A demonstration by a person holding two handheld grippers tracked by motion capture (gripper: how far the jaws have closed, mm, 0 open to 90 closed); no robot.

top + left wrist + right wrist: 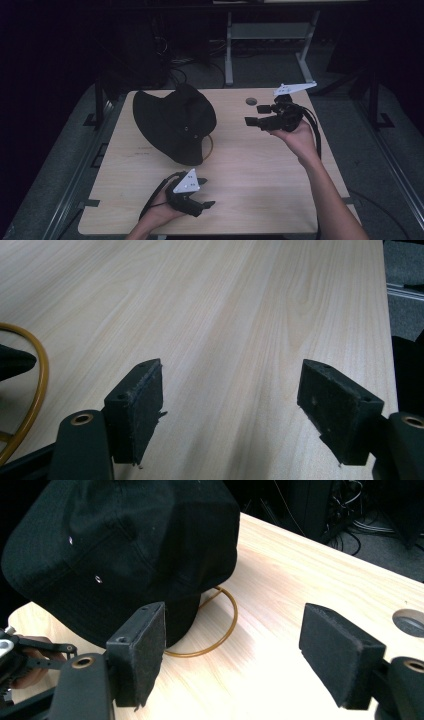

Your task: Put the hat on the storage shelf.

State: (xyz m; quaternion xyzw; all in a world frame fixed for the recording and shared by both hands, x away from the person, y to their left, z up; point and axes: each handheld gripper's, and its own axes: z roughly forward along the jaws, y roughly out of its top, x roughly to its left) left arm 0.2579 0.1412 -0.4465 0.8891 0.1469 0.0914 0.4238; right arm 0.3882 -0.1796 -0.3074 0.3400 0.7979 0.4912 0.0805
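High view: a black fabric bucket hat (175,122) is seen lying on the far left part of the pale wooden table (260,170), over a thin yellow-brown ring (209,148). The right gripper (252,115) is held right of the hat, pointed toward it, jaws spread and empty. The left gripper (209,192) is held near the hat's front side, jaws spread and empty.

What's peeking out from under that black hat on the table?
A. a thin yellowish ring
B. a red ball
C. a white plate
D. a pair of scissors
A: in the right gripper view a thin yellowish ring curves out from under the black hat onto the wooden table.
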